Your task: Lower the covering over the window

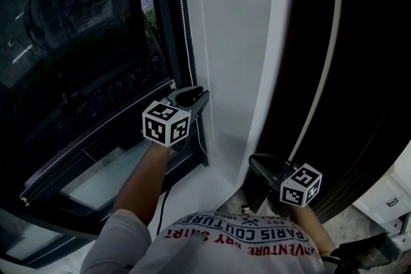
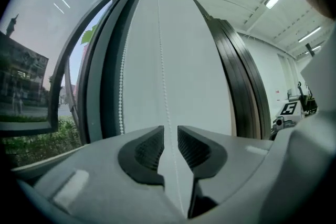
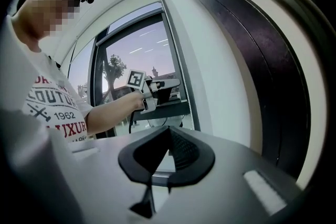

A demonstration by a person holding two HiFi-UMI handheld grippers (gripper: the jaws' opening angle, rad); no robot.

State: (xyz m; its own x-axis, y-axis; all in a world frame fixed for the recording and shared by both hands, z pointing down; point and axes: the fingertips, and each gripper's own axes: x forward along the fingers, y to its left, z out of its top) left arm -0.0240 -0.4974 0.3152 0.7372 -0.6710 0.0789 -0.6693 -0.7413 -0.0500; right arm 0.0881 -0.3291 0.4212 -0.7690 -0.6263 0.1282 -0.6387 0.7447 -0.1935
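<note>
Right gripper [image 3: 168, 134], nearest, hangs well right of the window frame [image 1: 160, 9], its jaws closed on nothing. Left gripper [image 2: 171, 140] is level, just right of that frame, jaws apart. The bead chain [image 2: 160, 60] runs vertically between them, clear of both pads, down the white wall [image 2: 197, 71].

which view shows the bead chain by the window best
The left gripper view: the bead chain runs up the white wall close up, passing between the jaws of the open left gripper. The head view shows it thin and faint from above; the right gripper view shows only a small, distant stretch by the window frame.
</note>
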